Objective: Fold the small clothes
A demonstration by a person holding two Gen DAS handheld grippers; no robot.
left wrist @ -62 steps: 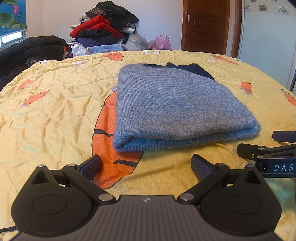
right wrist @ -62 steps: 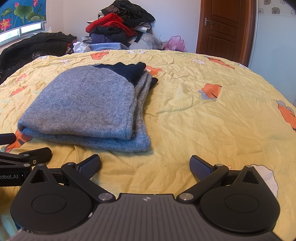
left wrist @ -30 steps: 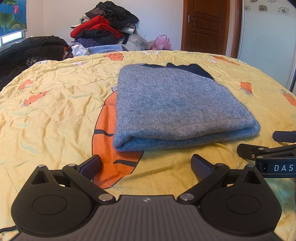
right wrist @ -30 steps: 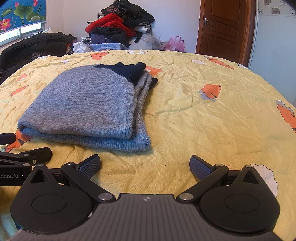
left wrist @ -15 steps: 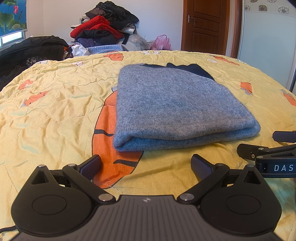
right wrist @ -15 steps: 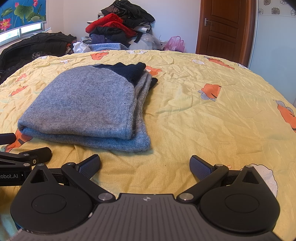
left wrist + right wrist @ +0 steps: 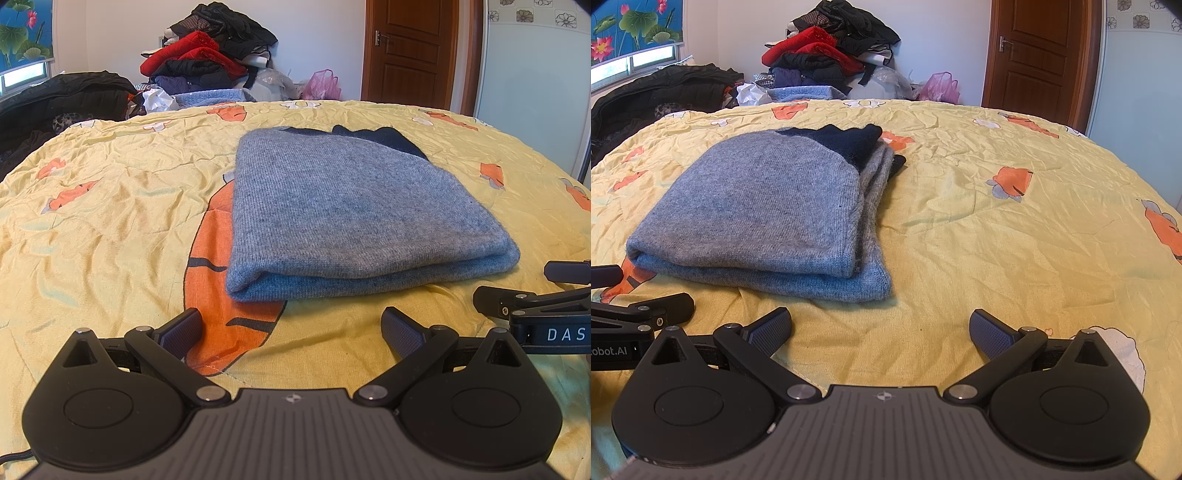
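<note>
A grey-blue knitted sweater (image 7: 354, 214) with a dark navy part at its far end lies folded in a neat stack on the yellow bedspread (image 7: 110, 221). It also shows in the right wrist view (image 7: 768, 214), left of centre. My left gripper (image 7: 291, 328) is open and empty, resting just short of the sweater's near fold. My right gripper (image 7: 881, 328) is open and empty, near the sweater's near right corner. Each gripper shows at the edge of the other's view.
The bedspread (image 7: 1015, 240) has orange carrot prints. A pile of red and black clothes (image 7: 210, 59) stands past the far edge of the bed. Dark coats (image 7: 62, 99) lie at the far left. A brown door (image 7: 410, 51) is at the back right.
</note>
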